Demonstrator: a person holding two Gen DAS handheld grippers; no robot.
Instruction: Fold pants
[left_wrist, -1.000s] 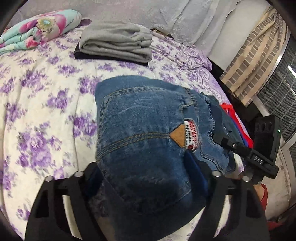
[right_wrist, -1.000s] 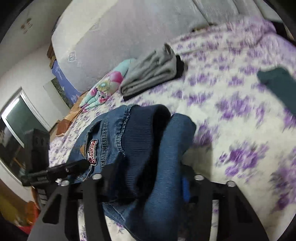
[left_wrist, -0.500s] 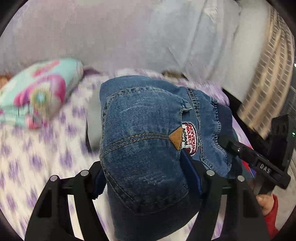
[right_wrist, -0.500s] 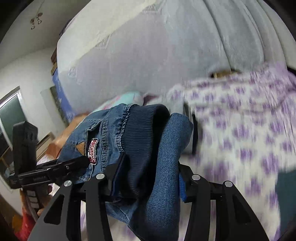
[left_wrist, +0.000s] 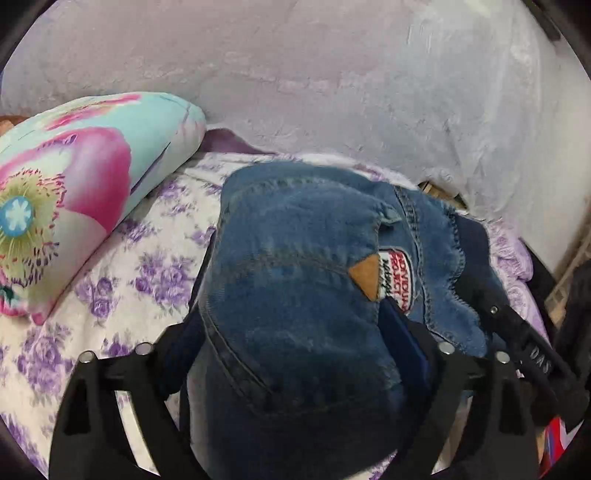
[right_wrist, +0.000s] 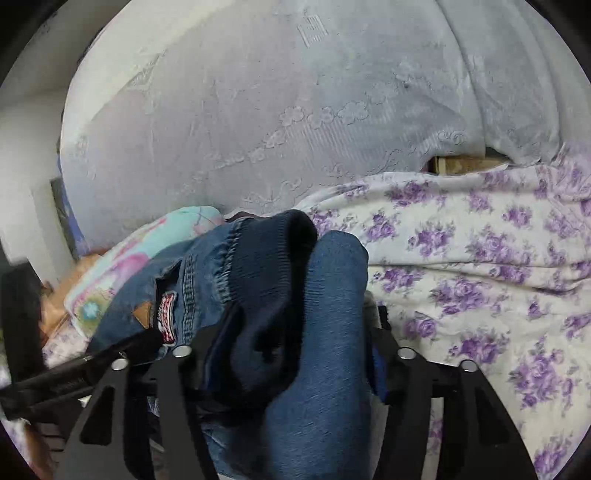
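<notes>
The folded blue jeans (left_wrist: 295, 295) fill the middle of the left wrist view, with a tan and red patch on the back. My left gripper (left_wrist: 295, 354) is shut on one side of the bundle. In the right wrist view the jeans (right_wrist: 295, 314) show their dark ribbed waistband, and my right gripper (right_wrist: 291, 354) is shut on the other side. Both hold the bundle lifted over the bed, near its head end. The right gripper's body (left_wrist: 528, 347) shows at the right of the left wrist view. The fingertips are hidden by the denim.
The bed has a white sheet with purple flowers (right_wrist: 480, 258). A teal and pink floral pillow (left_wrist: 74, 192) lies at the left. A pale padded headboard (right_wrist: 295, 110) rises behind. A wooden gap (right_wrist: 461, 162) shows at the headboard's base.
Both grippers have carried the jeans up and toward the head of the bed. The grey folded clothes have passed out of view, and the pillow and headboard are much closer.
</notes>
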